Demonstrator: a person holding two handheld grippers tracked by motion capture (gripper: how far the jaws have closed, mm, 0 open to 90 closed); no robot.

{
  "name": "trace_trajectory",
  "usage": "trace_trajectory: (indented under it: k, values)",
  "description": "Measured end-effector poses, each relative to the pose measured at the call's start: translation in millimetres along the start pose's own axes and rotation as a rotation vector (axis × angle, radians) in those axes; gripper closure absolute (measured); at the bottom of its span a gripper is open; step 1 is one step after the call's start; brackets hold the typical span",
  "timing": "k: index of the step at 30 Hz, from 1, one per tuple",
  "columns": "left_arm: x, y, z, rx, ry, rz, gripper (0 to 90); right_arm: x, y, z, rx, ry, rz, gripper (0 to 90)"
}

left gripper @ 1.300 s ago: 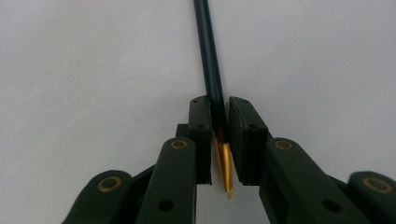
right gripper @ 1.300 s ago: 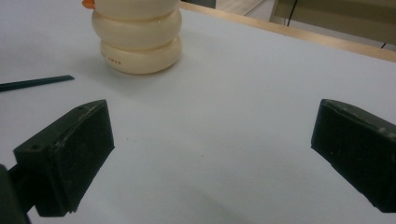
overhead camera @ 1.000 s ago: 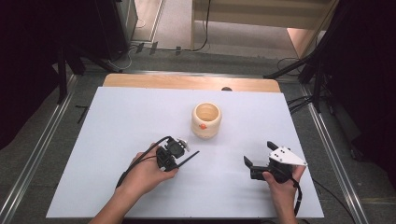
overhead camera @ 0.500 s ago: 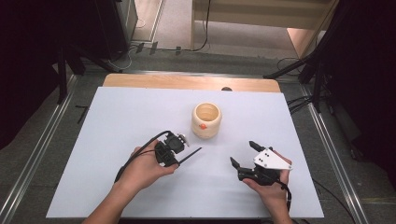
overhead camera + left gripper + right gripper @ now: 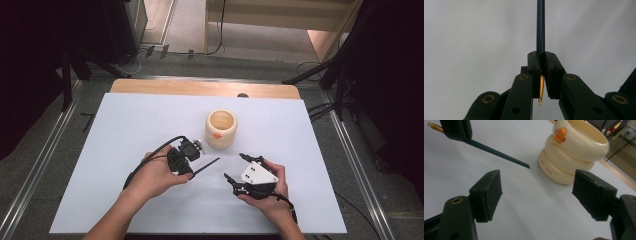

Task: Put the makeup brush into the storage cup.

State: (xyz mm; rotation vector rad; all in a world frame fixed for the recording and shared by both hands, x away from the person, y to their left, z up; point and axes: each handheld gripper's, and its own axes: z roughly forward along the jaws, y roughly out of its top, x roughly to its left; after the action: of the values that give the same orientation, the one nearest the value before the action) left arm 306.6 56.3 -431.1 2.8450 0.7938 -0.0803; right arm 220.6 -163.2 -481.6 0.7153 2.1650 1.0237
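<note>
1. Since a second ago, the right tongs [image 5: 234,167] have slid left across the counter [image 5: 125,125] toward the pen [image 5: 206,165], and their jaws have just been closing in part, with nothing between them. The left tongs [image 5: 192,157] have hardly shifted, and the cup [image 5: 220,128] stands where it stood.

2. Left first: the left tongs are clamped tight on the pen. In the left gripper view the dark shaft [image 5: 540,27] runs straight out past the pads, while the gold end [image 5: 541,91] pokes back behind them. Gripping near that end leaves most of the shaft free, probably so that the other tongs can take hold of it.

3. Middle: the pen hangs above the counter and slants toward the right hand, its far end free in the air. In the right gripper view that end [image 5: 525,165] sits near the cup's base but apart from it.

4. Right: the right tongs stand fairly wide and empty, aimed at the pen's free end and the cup beyond. That gap is more than a thin shaft needs, so I judge they are lining up for a handover or a pull.

5. Farther back, the cream cup with its orange bill [image 5: 560,134] stands upright and open on the counter, likely the pen's destination.
</note>
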Motion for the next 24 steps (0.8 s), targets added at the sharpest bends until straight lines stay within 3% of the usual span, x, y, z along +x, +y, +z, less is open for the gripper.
trace_trajectory:
  k: [12, 16, 18, 19, 24]
  values:
    - [1.7, -0.5, -0.8, 0.0, -0.013, 0.007, 84.6, 12.4, 5.1, 21.5, 0.017, -0.004, -0.152, 37.9]
    - [1.8, -0.6, -0.9, 0.002, -0.018, 0.012, 84.6, 19.5, 13.9, 28.2, 0.035, -0.005, -0.256, 38.8]
    - [2.0, -0.6, -2.0, 0.002, -0.019, 0.014, 84.6, 21.0, 15.5, 29.7, 0.043, -0.006, -0.272, 38.8]
    - [2.0, -0.7, -2.1, -0.001, -0.019, 0.013, 84.6, 23.6, 17.9, 33.2, 0.053, -0.012, -0.327, 39.7]
    - [2.9, -0.2, -5.1, 0.007, -0.019, 0.016, 84.6, 27.7, 20.7, 38.8, 0.039, -0.013, -0.366, 43.0]
